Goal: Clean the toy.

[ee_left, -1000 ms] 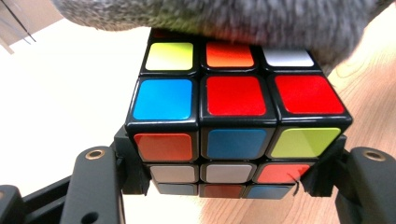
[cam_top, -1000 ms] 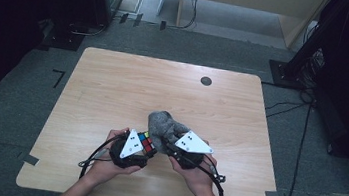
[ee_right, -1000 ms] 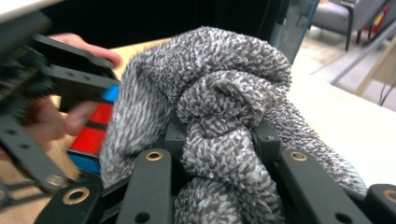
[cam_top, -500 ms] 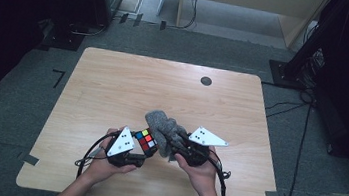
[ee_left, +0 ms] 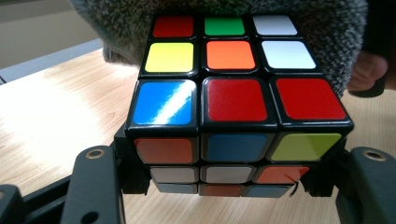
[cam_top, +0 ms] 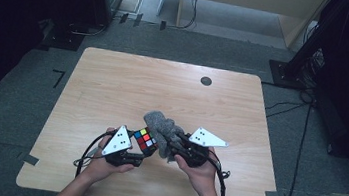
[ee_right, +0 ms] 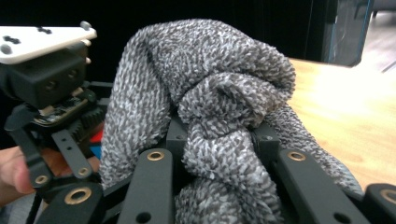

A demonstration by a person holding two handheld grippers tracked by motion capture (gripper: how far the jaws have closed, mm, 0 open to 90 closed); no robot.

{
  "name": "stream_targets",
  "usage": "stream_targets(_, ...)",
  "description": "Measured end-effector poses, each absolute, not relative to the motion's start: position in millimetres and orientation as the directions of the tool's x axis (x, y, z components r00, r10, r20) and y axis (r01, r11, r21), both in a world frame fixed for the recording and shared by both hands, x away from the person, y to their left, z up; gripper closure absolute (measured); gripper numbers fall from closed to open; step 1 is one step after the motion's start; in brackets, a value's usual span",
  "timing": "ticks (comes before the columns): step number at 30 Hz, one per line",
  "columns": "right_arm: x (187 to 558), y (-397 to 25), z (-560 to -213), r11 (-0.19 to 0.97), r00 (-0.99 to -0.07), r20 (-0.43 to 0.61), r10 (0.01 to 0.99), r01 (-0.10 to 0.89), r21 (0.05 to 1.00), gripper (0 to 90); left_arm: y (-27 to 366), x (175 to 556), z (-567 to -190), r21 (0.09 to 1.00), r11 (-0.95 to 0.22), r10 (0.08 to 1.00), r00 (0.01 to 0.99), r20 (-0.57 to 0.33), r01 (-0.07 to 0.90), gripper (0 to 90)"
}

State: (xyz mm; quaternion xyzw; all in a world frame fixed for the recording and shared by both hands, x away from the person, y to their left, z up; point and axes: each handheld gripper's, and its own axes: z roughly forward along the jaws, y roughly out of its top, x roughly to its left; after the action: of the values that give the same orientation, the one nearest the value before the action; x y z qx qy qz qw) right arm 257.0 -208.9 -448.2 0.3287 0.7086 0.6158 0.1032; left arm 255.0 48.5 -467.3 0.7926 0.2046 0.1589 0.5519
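I can read no text, label, brand or number; the puzzle cube [ee_left: 233, 98] carries only plain coloured stickers, without any print.

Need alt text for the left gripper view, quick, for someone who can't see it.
A scrambled puzzle cube sits clamped between the left tool's black jaws above a wooden table, with a grey towel pressed against its far side.

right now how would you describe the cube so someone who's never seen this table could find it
Start at the wooden table and go to its near edge, where a person's two hands meet. The cube sits clamped in the left hand-held gripper, touching a grey cloth bunched in the right hand-held gripper. It is the only many-coloured thing there: a black grid of red, blue, yellow, green, orange and white squares.
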Motion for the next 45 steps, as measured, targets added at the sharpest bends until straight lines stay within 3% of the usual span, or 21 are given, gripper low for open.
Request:
stream_targets(2, 262.2, -209.4, -455.7, 0.067, -0.751, 0.27, 0.603, 0.385, 0.921, 69.2, 50.8, 255.6, -465.8, 0.946, -0.283, 0.5, 0.866, 0.008, 0.155, 34.4)
stream_targets(4, 263.8, -208.7, -460.4, 0.147, -0.735, 0.211, 0.645, 0.391, 0.909, 69.3, 52.5, 256.5, -464.2, 0.952, -0.262, 0.505, 0.863, -0.003, 0.156, 34.4)
stream_targets(10, 256.6, -218.0, -442.6, -0.012, -0.745, 0.258, 0.615, 0.319, 0.948, 68.8, 48.2, 255.8, -469.3, 0.935, -0.324, 0.496, 0.868, 0.039, 0.144, 34.4)
stream_targets(15, 259.3, -208.4, -455.3, 0.04, -0.753, 0.258, 0.605, 0.352, 0.935, 69.4, 47.5, 254.2, -466.3, 0.936, -0.323, 0.487, 0.872, 0.039, 0.139, 34.4)
stream_targets(19, 264.4, -209.3, -464.5, 0.154, -0.716, 0.19, 0.672, 0.386, 0.909, 69.5, 56.7, 258.7, -461.3, 0.956, -0.239, 0.505, 0.863, -0.028, 0.17, 34.4)
stream_targets(23, 266.0, -209.9, -468.9, 0.123, -0.716, 0.227, 0.661, 0.401, 0.908, 69.3, 65.2, 260.5, -457.0, 0.972, -0.122, 0.54, 0.835, -0.103, 0.199, 34.4)
stream_targets(30, 257.8, -194.8, -470.2, 0.093, -0.763, 0.23, 0.604, 0.354, 0.931, 69.7, 68.8, 262.3, -455.2, 0.962, 0.019, 0.508, 0.826, -0.243, 0.272, 34.4)
stream_targets(34, 253.3, -181.1, -476.7, 0.125, -0.796, 0.228, 0.561, 0.353, 0.927, 70.0, 69.2, 264.3, -457.2, 0.956, 0.028, 0.505, 0.821, -0.265, 0.292, 34.4)
stream_targets(39, 244.9, -161.9, -484.4, 0.267, -0.853, 0.114, 0.509, 0.282, 0.922, 69.5, 72.0, 267.3, -457.3, 0.949, 0.032, 0.53, 0.8, -0.281, 0.312, 34.4)
stream_targets(43, 250.4, -166.7, -488.2, 0.283, -0.818, 0.093, 0.567, 0.299, 0.911, 65.4, 74.9, 271.2, -458.8, 0.937, 0.044, 0.559, 0.769, -0.31, 0.346, 34.4)
stream_targets(45, 257.1, -178.7, -488.0, 0.245, -0.773, 0.095, 0.627, 0.312, 0.918, 57.7, 76.1, 273.6, -459.8, 0.931, 0.045, 0.571, 0.755, -0.322, 0.362, 34.4)
